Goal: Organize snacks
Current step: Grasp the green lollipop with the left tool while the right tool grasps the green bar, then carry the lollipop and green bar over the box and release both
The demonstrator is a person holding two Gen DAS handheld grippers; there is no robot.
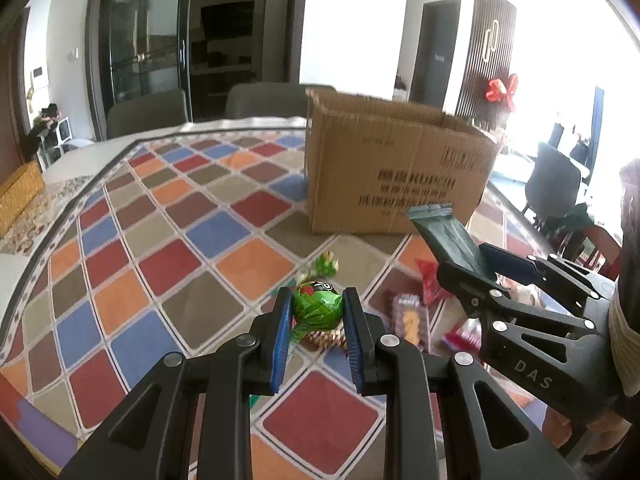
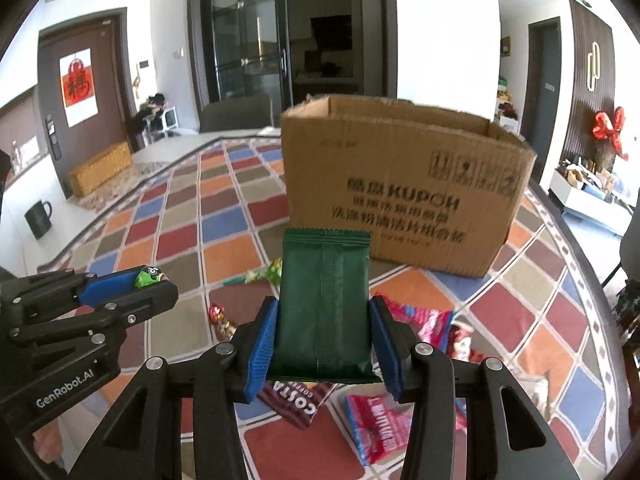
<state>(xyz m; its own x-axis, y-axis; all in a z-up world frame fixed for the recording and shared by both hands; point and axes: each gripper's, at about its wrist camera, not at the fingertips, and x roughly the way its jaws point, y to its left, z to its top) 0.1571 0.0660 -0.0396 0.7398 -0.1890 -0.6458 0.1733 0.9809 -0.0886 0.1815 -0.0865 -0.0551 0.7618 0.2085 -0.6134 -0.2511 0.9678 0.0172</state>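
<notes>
My left gripper point(image 1: 316, 310) is shut on a small round green wrapped candy point(image 1: 317, 305), held above the patterned tablecloth. In the right wrist view the same left gripper point(image 2: 154, 280) shows at the left with the green candy point(image 2: 151, 276) between its blue pads. My right gripper point(image 2: 323, 324) is shut on a dark green snack packet point(image 2: 324, 308), pinched by its sides and standing upright. In the left wrist view that right gripper point(image 1: 472, 270) carries the green packet point(image 1: 450, 236) at the right. An open cardboard box point(image 2: 400, 184) stands on the table just beyond both grippers.
Loose snacks lie on the tablecloth below: a red packet point(image 2: 380, 420), a brown Costa packet point(image 2: 300, 402), a pink wrapper point(image 2: 428, 322), a red-gold candy point(image 2: 218, 314) and a green wrapper point(image 2: 268, 274). A dark mug point(image 2: 38, 218) stands at the far left. Chairs stand behind the table.
</notes>
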